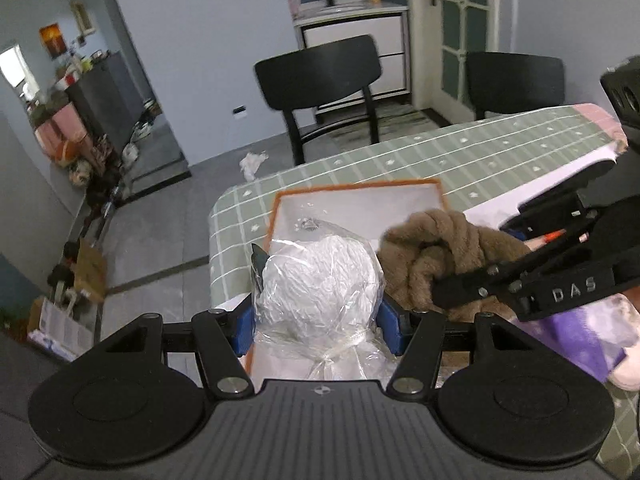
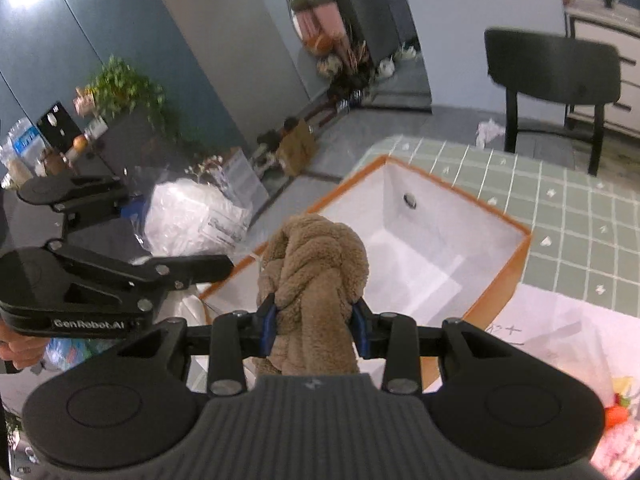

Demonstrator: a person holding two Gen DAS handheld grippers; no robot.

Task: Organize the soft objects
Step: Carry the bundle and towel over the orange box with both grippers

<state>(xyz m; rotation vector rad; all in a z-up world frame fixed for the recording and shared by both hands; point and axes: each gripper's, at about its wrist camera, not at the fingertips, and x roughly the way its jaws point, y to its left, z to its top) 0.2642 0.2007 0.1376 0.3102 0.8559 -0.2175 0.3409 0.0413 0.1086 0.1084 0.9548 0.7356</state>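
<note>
My left gripper (image 1: 318,316) is shut on a white soft bundle wrapped in clear plastic (image 1: 320,280) and holds it over the near end of an orange-rimmed white box (image 1: 436,182). My right gripper (image 2: 316,326) is shut on a brown knotted plush towel (image 2: 316,264) and holds it above the box's near edge (image 2: 516,268). In the left wrist view the brown towel (image 1: 432,248) hangs beside the bundle, with the right gripper's black frame across it. In the right wrist view the bundle (image 2: 188,216) shows at the left, outside the box. The box interior looks bare.
The box sits on a green checked tablecloth (image 1: 500,152). White paper (image 2: 552,332), a purple soft item (image 1: 576,336) and pink items (image 2: 616,452) lie to the right. Two black chairs (image 1: 320,76) stand beyond the table. The table's left edge drops to a grey floor.
</note>
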